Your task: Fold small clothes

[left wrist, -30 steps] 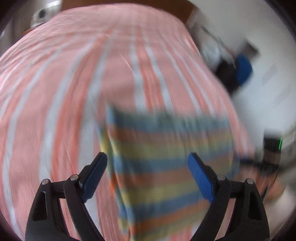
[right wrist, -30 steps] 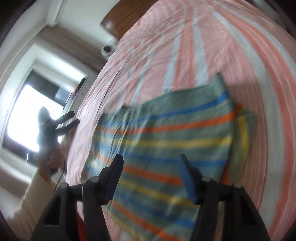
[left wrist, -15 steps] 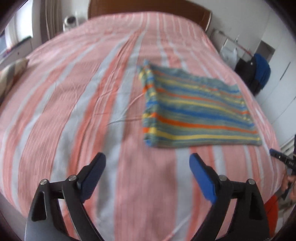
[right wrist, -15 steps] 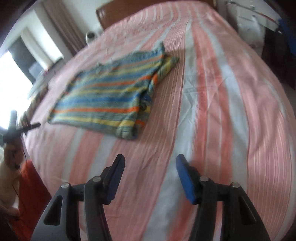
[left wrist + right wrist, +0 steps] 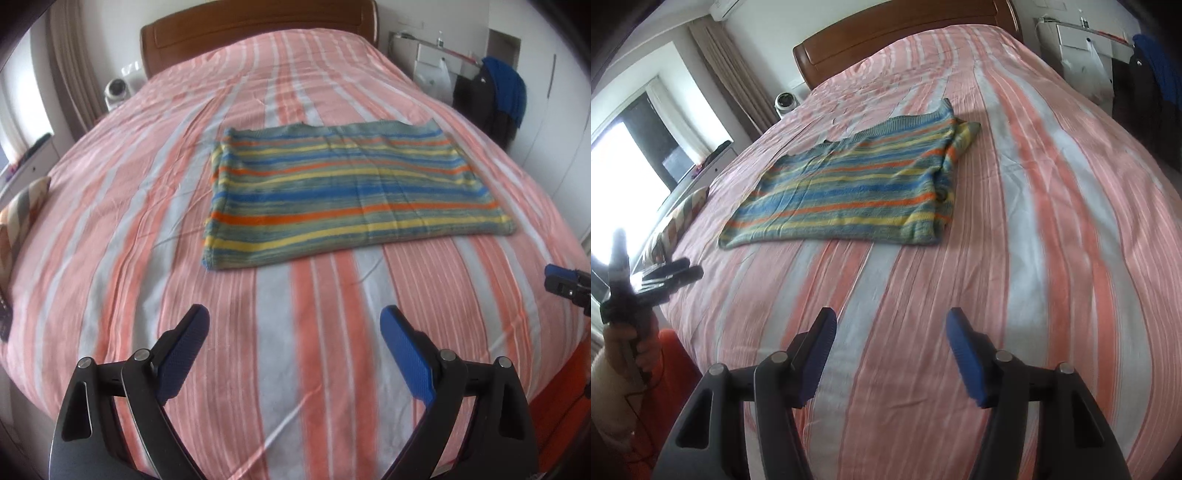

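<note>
A small knitted garment with blue, yellow, orange and grey-green stripes (image 5: 347, 195) lies folded flat in a rectangle on the pink and white striped bed (image 5: 295, 350). It also shows in the right wrist view (image 5: 857, 184). My left gripper (image 5: 295, 325) is open and empty, low over the bed's near end, well short of the garment. My right gripper (image 5: 890, 325) is open and empty, also back from the garment. The right gripper's tip shows at the right edge of the left view (image 5: 569, 284). The left gripper shows at the left of the right view (image 5: 646, 280), held in a hand.
A wooden headboard (image 5: 258, 26) stands at the far end. A patterned cushion (image 5: 22, 210) lies at the bed's left edge. A white fan (image 5: 116, 90) and curtains stand at the back left. A chair with blue clothing (image 5: 506, 92) and white furniture stand at the right.
Both grippers have pulled back from over the garment to the bed's near end. The garment lies folded on the bed, farther from both grippers.
</note>
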Motion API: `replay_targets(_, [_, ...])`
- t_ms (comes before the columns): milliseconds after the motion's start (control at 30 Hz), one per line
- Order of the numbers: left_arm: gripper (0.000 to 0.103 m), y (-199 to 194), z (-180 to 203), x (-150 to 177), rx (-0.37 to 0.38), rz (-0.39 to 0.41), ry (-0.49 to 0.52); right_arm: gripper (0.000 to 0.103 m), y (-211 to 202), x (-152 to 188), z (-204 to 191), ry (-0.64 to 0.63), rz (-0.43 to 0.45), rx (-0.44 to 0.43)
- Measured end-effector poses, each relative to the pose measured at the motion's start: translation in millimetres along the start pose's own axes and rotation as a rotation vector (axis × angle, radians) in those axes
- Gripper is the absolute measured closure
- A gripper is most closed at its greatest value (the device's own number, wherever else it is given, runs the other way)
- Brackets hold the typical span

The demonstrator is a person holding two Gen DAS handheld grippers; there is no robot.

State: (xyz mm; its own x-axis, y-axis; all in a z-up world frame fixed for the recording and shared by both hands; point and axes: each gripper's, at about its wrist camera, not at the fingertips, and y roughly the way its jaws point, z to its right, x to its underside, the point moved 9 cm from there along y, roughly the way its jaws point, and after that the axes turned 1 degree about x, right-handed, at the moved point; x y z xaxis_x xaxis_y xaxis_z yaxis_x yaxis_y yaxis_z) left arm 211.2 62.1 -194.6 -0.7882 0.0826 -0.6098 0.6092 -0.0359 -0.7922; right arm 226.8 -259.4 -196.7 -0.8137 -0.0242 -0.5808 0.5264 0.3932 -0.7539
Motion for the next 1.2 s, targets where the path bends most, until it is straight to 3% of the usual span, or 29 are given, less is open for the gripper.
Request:
replay_targets(367, [0.009,-2.3,10.5,-6.0,-0.034,0.028,0.066,0.041,-1.9,10.8,-4.1,0.024,-0.012,-0.015])
replay_targets(500, [0.009,7.1,63.9,-23.8,0.046,0.039,0.189,0.041,-21.8,-11.3,4.5,0.029,0.035,-0.015])
replay_targets(667, [0.009,30.9,162.5,-47.7,0.158,0.081,0.389,0.041,-37.1,-53.0,30.5,0.035,0.06,0.007])
replay_targets(833, [0.012,69.3,237.8,-63.8,0.214,0.064,0.472,0.041,-26.0,-91.2,58.2,0.07,0.039,-0.027])
replay_targets(933, [0.027,92.8,262.3,-66.3,0.173,0.051,0.505,0.041,-2.4,-115.1,83.4,0.124,0.002,-0.065])
replay_targets(967, [0.042,97.1,265.7,-64.1,0.174,0.046,0.505,0.041,3.6,-120.8,88.7,0.135,-0.007,-0.077])
replay_targets(1000, [0.067,99.8,270.3,-61.2,0.196,0.049,0.499,0.041,16.0,-131.1,97.8,0.159,-0.026,-0.099])
replay_targets(1067, [0.097,99.8,276.1,-58.0,0.197,0.076,0.511,0.041,38.6,-146.3,106.8,0.201,-0.065,-0.154])
replay_targets(1133, [0.098,96.5,277.9,-57.5,0.193,0.109,0.523,0.041,62.9,-159.7,108.4,0.24,-0.1,-0.223])
replay_targets(1200, [0.099,95.5,272.5,-59.4,0.242,0.1,0.48,0.041,99.4,-173.8,105.8,0.286,-0.166,-0.281])
